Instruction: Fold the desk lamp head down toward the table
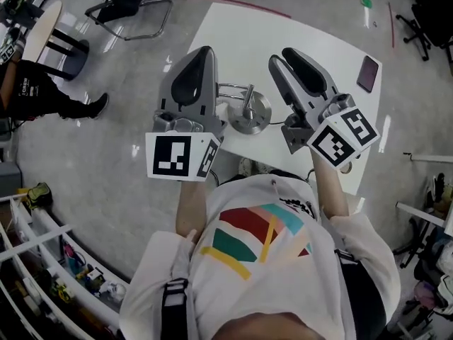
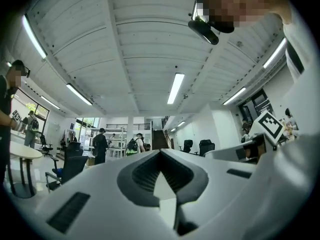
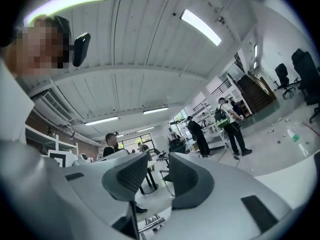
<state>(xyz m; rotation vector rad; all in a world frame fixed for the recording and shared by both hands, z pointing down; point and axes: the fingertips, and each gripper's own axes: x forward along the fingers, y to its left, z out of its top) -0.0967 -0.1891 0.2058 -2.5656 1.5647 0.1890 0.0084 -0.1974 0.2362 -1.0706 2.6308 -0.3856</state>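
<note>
The desk lamp (image 1: 248, 112) stands on the white table (image 1: 311, 34); I see its round metal base, a short stem and a chrome loop lying low beside it. Both grippers are held high above the table, close to the head camera, and neither touches the lamp. My left gripper (image 1: 205, 51) is shut and empty; in the left gripper view its jaws (image 2: 160, 152) meet and point out into the room. My right gripper (image 1: 283, 55) is open with a clear gap and nothing between the fingers (image 3: 156, 160). A chrome bit of the lamp (image 3: 149, 224) shows far below them.
A dark phone (image 1: 367, 74) lies at the table's far right corner. An office chair (image 1: 127, 6) and a small round table (image 1: 42, 27) stand on the floor to the left, with a person (image 1: 42, 91) nearby. Shelving (image 1: 42, 261) runs along the lower left.
</note>
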